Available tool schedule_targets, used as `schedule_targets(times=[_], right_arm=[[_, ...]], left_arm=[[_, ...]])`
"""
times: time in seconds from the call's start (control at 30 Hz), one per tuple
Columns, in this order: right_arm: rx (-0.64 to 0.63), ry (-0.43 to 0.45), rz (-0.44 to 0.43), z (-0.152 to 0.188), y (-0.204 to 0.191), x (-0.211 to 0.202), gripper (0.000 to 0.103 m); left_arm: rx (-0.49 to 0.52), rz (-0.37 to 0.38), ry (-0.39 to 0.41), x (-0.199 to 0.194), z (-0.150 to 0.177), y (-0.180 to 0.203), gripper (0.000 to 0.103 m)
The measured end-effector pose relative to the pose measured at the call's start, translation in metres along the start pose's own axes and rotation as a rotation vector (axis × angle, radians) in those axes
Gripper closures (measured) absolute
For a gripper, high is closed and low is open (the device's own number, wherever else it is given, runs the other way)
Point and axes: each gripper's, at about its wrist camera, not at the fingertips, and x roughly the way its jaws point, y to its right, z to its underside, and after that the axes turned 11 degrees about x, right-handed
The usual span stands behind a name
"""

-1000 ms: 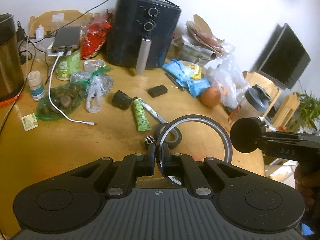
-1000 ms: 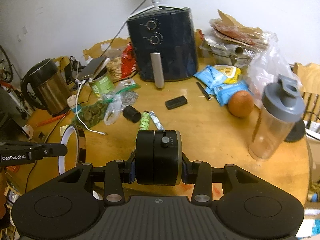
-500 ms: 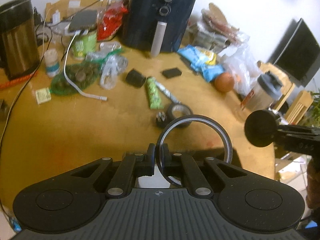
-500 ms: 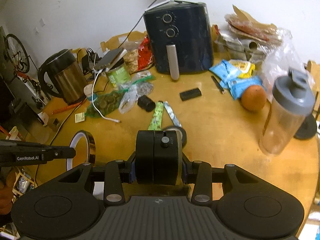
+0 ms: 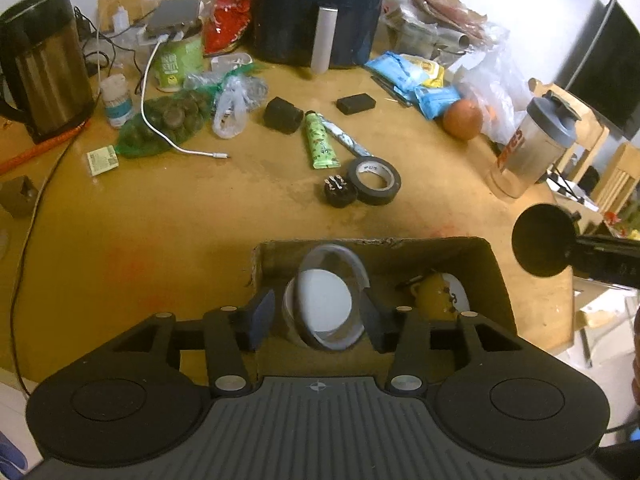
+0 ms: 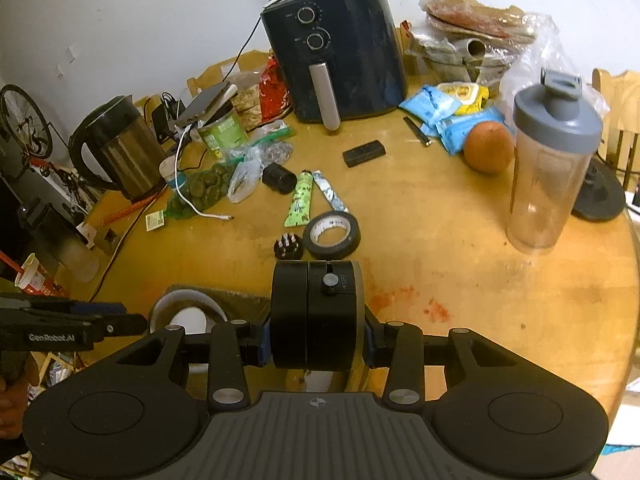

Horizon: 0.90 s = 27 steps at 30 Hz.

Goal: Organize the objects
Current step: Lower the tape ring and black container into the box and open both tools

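My left gripper [image 5: 318, 322] is open above a cardboard box [image 5: 490, 268] at the table's near edge. The thin tape ring [image 5: 332, 264] lies loose in the box between the fingers, over a white round item [image 5: 326, 306], beside a yellow item [image 5: 434, 294]. My right gripper [image 6: 316, 346] is shut on a black round device [image 6: 316, 316] with an off switch, held above the box's right side. It shows in the left wrist view [image 5: 544, 240] at the right. A black tape roll [image 5: 374, 180] and a small black cap [image 5: 340, 192] lie on the table.
The round wooden table [image 5: 160, 220] holds an air fryer [image 6: 336, 48], kettle [image 5: 40, 64], shaker bottle [image 6: 554, 156], orange [image 6: 488, 146], green tube [image 5: 318, 140], black block [image 5: 356, 103], snack packets, bags and a white cable [image 5: 176, 144].
My left gripper moved back over the box and opened, letting go of the thin tape ring, which now lies in the box. My right gripper also drew back, still holding the black device.
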Motion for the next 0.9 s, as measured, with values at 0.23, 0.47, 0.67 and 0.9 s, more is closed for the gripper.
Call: schedule_targets(times=[0.23, 0.47, 0.67, 0.9], right_arm=[[-0.003, -0.03, -0.014, 0.012, -0.006, 0.003, 0.06], [-0.03, -0.059, -0.028, 0.017, -0.017, 0.01, 0.06], [-0.072, -0.09, -0.038, 0.015, -0.031, 0.021, 0.06], [-0.105, -0.139, -0.033, 0.014, -0.05, 0.044, 0.06]], left_arm=[[-0.012, -0.01, -0.002, -0.006, 0.008, 0.002, 0.054], [-0.026, -0.002, 0.019, -0.013, 0.013, -0.001, 0.054], [-0.039, -0.008, 0.05, -0.021, 0.014, -0.006, 0.054], [-0.056, -0.021, 0.066, -0.03, 0.02, -0.014, 0.054]])
